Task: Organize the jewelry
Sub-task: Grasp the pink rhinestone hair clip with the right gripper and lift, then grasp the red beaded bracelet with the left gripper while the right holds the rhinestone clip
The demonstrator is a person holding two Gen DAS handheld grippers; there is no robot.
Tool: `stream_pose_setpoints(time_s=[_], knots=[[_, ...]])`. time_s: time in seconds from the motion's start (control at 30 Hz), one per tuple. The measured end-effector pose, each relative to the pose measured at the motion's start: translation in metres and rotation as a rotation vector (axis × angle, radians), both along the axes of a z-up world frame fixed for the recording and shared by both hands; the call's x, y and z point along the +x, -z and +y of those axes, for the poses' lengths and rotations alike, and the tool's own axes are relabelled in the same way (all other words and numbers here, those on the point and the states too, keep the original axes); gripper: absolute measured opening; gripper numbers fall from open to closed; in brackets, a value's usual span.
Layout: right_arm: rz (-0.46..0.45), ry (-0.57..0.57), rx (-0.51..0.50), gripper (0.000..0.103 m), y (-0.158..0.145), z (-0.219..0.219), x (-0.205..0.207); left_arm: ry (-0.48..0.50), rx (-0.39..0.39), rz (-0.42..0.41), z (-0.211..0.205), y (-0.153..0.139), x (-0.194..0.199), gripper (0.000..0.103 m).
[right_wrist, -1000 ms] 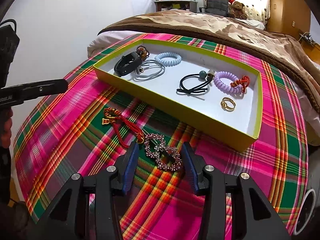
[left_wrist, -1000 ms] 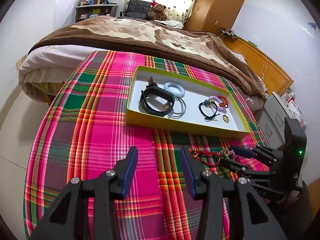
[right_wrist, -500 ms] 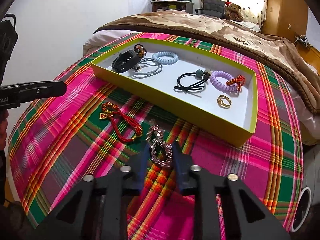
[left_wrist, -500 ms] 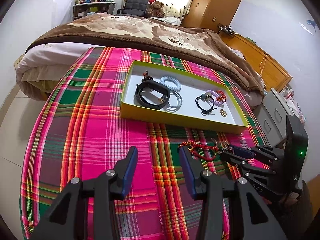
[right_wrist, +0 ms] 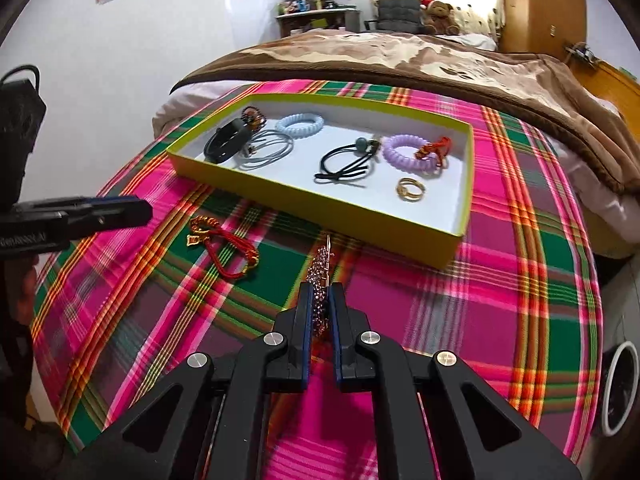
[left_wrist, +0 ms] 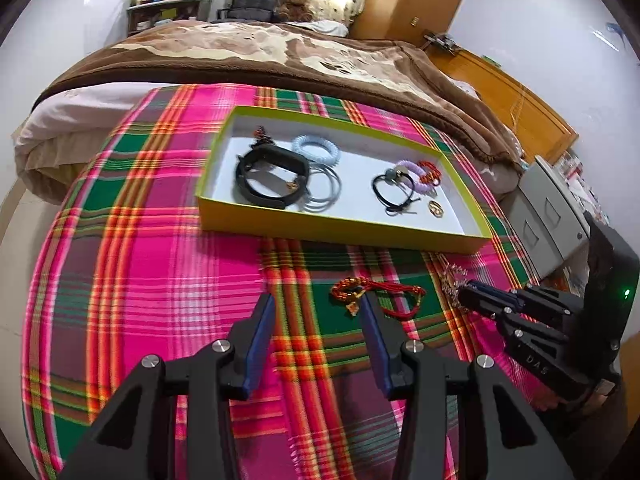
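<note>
The right gripper (right_wrist: 320, 308) was clenched on a rhinestone hair clip (right_wrist: 320, 276), which stood on edge between the blue pads and projected forward past the fingertips, its far tip pointing toward the near wall of the yellow-green tray (right_wrist: 320, 208); whether the clip touched the plaid cloth (right_wrist: 500, 300) could not be told. From the left wrist view the same gripper (left_wrist: 464, 298) appeared at the right, the sparkly clip (left_wrist: 452, 280) just showing at its tip. The left gripper (left_wrist: 316, 328) was released, jaws wide apart with nothing between them, hovering over the cloth (left_wrist: 160, 280). A red cord bracelet with gold charm (right_wrist: 220, 246) lay flat on the cloth, near the clip and to its left, apart from the tray; in the left view its charm end (left_wrist: 352, 294) sat just beyond the left gripper's right finger. Inside the tray (left_wrist: 340, 228) lay: a black wristband (right_wrist: 226, 142) overlapping a set of grey hair ties (right_wrist: 268, 150), a dark beaded piece (right_wrist: 254, 116) at the far corner, a pale blue coil hair tie (right_wrist: 300, 124), a black elastic with a grey-green bead (right_wrist: 348, 160), a lilac coil hair tie (right_wrist: 408, 152) with a red-orange cord piece (right_wrist: 438, 148) resting against it, and a gold ring (right_wrist: 410, 189) alone near the right wall. A brown blanket (right_wrist: 440, 56) covered the bed behind.
</note>
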State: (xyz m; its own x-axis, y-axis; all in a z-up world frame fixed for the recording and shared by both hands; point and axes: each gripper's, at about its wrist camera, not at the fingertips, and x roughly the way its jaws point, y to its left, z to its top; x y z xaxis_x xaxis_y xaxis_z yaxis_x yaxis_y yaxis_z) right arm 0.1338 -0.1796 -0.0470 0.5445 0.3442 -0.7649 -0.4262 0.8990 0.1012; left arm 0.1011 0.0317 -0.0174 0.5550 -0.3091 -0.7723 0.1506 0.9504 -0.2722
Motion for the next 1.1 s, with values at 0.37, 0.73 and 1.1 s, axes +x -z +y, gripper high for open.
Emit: stream_pose_setpoints(time_s=[0.37,0.73,1.1], knots=[[-0.011,0.063,0.071,0.008,-0.008,-0.022,-0.005,0.102,0.064,0.031,-0.029,0.012,0.021,0.045],[-0.024,0.078,0.093,0.008,-0.013,-0.025,-0.009,0.163,0.155,0.018,-0.05,0.02,0.025,0.045],[-0.026,0.083,0.094,0.008,-0.013,-0.025,-0.01,0.141,0.196,0.003,-0.05,0.02,0.023,0.027]])
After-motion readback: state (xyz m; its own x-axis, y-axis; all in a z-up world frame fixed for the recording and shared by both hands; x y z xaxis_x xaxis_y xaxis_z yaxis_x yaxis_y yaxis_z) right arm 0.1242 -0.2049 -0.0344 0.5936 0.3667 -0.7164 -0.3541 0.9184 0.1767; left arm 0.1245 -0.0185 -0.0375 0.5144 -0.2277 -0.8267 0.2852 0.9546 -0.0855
